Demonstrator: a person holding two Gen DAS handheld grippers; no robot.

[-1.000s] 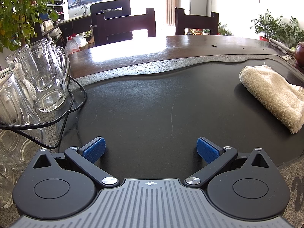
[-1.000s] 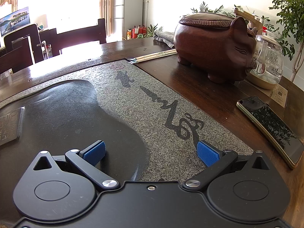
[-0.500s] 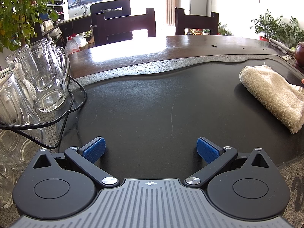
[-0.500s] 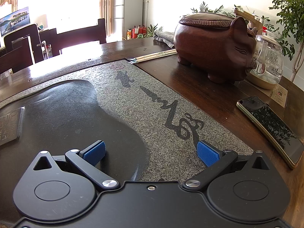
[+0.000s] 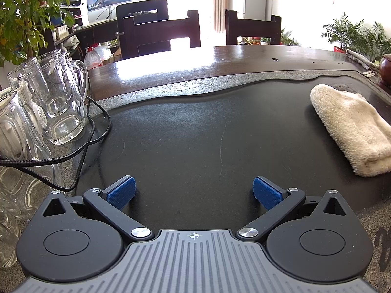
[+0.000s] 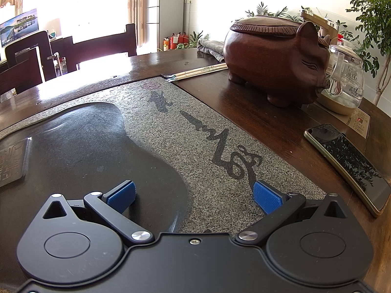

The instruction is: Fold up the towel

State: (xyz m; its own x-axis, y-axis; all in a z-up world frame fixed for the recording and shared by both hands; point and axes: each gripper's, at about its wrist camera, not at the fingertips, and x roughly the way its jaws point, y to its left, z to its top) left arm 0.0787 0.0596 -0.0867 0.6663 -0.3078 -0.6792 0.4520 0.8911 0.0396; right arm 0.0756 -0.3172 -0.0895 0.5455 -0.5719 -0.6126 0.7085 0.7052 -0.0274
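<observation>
1. Towel (image 5: 352,127) lies at right edge of left wrist frame on the dark table (image 5: 195,134), bundled into a compact roll; looks folded already.
2. Left hand-held gripper (image 5: 194,191) spread, empty, well apart from it.
3. Right hand-held gripper (image 6: 194,193) spread, empty; towel not in its view.
4. Judgement: done or nearly; maybe tidy.

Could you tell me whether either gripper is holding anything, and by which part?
Nothing: left gripper and right gripper are open; towel lies apart.

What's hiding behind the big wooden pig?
Behind the wooden pig a grey folded cloth pokes out at its left, and a glass kettle stands by its snout. Whatever sits directly behind its body is covered.
</observation>
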